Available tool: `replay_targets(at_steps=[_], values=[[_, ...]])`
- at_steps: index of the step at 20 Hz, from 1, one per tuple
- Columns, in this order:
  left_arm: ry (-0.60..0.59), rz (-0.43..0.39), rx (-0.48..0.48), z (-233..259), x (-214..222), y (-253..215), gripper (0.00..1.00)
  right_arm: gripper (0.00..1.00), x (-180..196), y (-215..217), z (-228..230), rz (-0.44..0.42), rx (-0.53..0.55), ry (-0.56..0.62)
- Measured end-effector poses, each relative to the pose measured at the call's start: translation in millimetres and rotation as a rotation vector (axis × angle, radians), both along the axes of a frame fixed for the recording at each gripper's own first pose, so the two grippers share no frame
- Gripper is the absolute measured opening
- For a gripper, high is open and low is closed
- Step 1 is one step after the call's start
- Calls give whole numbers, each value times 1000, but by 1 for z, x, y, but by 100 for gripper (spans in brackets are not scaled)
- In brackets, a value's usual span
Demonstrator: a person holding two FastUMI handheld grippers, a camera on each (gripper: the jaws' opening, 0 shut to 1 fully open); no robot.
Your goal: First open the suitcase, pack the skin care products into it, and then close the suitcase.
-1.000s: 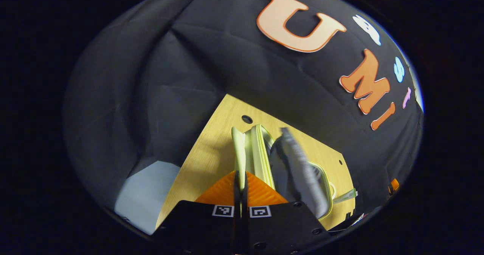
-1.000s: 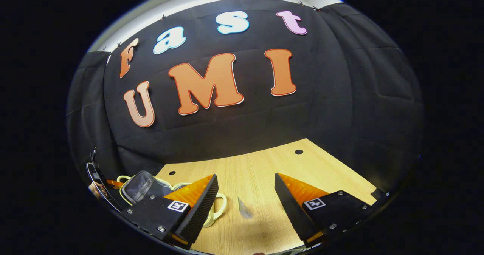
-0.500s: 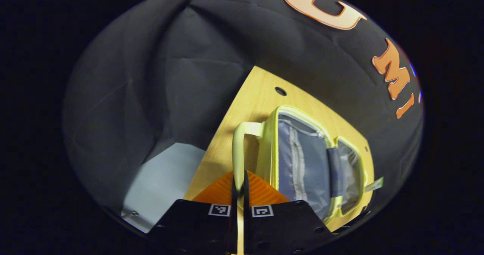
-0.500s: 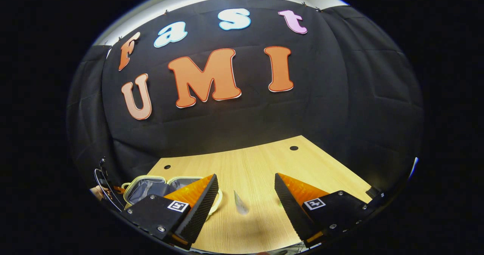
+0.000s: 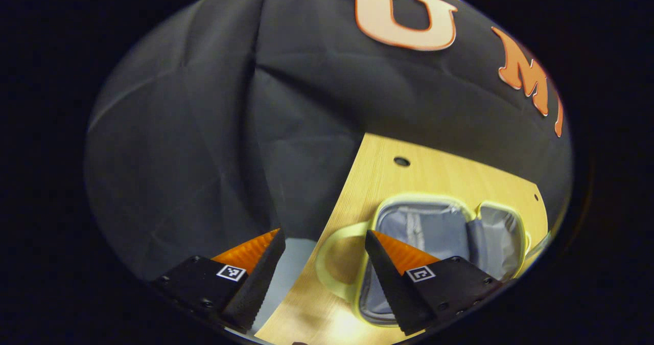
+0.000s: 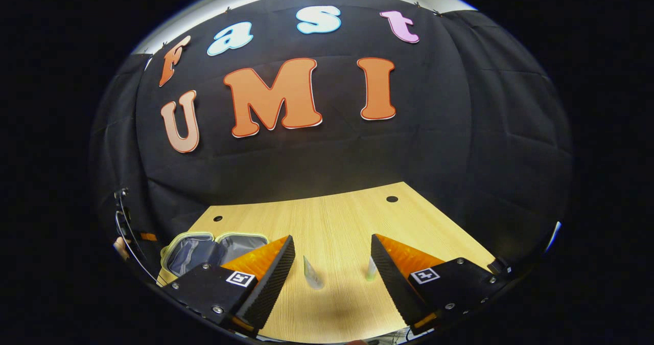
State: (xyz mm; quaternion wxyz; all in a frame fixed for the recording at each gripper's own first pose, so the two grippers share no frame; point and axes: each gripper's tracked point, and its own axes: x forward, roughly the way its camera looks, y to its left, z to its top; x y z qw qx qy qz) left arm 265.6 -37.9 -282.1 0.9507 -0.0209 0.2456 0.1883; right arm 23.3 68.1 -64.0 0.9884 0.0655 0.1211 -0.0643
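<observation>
Lying open just beyond the spread jaws: suitcase [image 5: 439, 227].

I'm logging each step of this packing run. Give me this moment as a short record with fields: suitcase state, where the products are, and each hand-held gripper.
suitcase: small suitcase lies open flat on the wooden table, grey lining up, both halves empty as far as visible
handle: yellow loop at the near end, ungripped
products: two small tubes lie on the table, outside the suitcase
left hand-held gripper: open, over the handle
right hand-held gripper: open, facing the tubes
step: packing not yet begun
</observation>
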Motion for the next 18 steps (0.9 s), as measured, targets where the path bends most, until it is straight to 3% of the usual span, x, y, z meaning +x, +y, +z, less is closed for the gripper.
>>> replay_targets(at_steps=[4, 6, 10, 14, 18], values=[[-130, -53, 85, 76, -12, -73, 97, 95, 18, -12, -2, 45, -45, -2], [-177, -95, 59, 103, -20, -125, 97, 95, 27, -19, -6, 71, -68, 3], [-311, -77, 70, 130, -31, -213, 98, 95, 31, -33, -16, 127, -55, 15], [-379, -149, 11, 117, -26, -343, 97, 95, 37, -64, -36, 147, -86, 38], [-348, -266, 64, 77, -8, -472, 97, 95, 36, -86, -54, 170, -82, 63]])
